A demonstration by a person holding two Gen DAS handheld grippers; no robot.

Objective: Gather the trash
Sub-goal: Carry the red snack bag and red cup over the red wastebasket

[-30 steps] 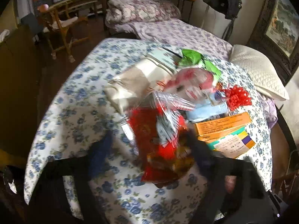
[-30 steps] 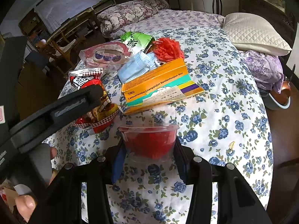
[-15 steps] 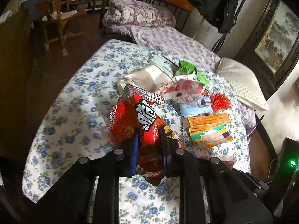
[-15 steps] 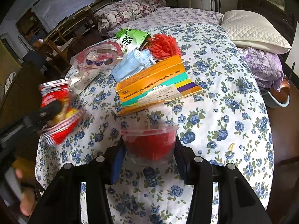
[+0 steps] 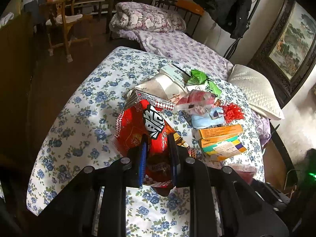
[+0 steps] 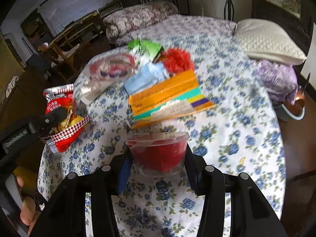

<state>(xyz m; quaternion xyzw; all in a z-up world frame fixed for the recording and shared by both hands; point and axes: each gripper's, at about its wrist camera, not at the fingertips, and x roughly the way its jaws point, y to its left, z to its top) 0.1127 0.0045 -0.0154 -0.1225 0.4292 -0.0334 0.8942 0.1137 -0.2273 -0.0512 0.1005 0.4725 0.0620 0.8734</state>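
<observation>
My left gripper [image 5: 157,154] is shut on a red snack bag [image 5: 146,126], held up above the flowered table cover. The same red snack bag [image 6: 63,118] shows at the left of the right wrist view, pinched by the left gripper [image 6: 49,120]. My right gripper [image 6: 158,156] is shut on a clear plastic cup [image 6: 158,152] with red contents, which also peeks in as the cup [image 5: 243,171] at the lower right of the left wrist view. More trash lies in a heap on the table: an orange and green box [image 6: 167,96], a blue face mask [image 6: 146,77], a green wrapper [image 6: 146,47] and a red frilly thing [image 6: 177,59].
The round table [image 5: 83,106] wears a blue-flowered cloth. Behind it stand a bed with a folded quilt [image 5: 148,19], a white pillow [image 5: 254,90] and a wooden chair [image 5: 65,23]. A white paper bag [image 5: 164,85] lies in the heap. A bowl [image 6: 294,110] sits on the floor at right.
The left gripper closed on the red snack bag and lifted it off the table, then held still. The right gripper kept its grip on the cup and barely moved.
</observation>
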